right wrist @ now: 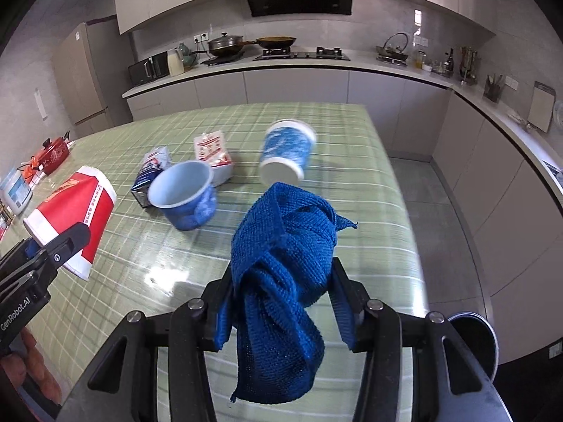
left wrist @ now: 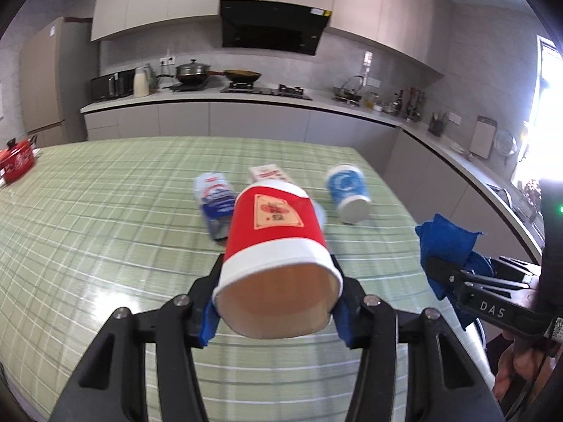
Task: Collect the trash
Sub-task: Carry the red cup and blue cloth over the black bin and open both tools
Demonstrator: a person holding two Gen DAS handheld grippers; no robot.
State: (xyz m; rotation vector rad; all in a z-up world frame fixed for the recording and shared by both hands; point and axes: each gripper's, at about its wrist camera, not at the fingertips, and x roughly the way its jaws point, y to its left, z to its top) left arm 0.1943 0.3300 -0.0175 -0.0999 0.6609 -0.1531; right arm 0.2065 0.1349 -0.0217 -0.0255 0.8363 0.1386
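My left gripper (left wrist: 278, 277) is shut on a red paper cup (left wrist: 278, 246), held above the green checked table (left wrist: 105, 211); the cup also shows in the right wrist view (right wrist: 75, 211). My right gripper (right wrist: 281, 274) is shut on a crumpled blue cloth (right wrist: 281, 263), held above the table's right part; the cloth also shows in the left wrist view (left wrist: 447, 249). On the table lie a blue-and-white paper cup on its side (right wrist: 286, 151), a light blue cup on its side (right wrist: 184, 193), a blue-white carton (right wrist: 149, 172) and a red-white packet (right wrist: 211, 151).
A round trash bin (right wrist: 475, 337) stands on the floor beside the table's right edge. A red pot (left wrist: 16, 163) and a white appliance (right wrist: 16, 193) sit at the table's left end. Kitchen counters run along the back and right walls.
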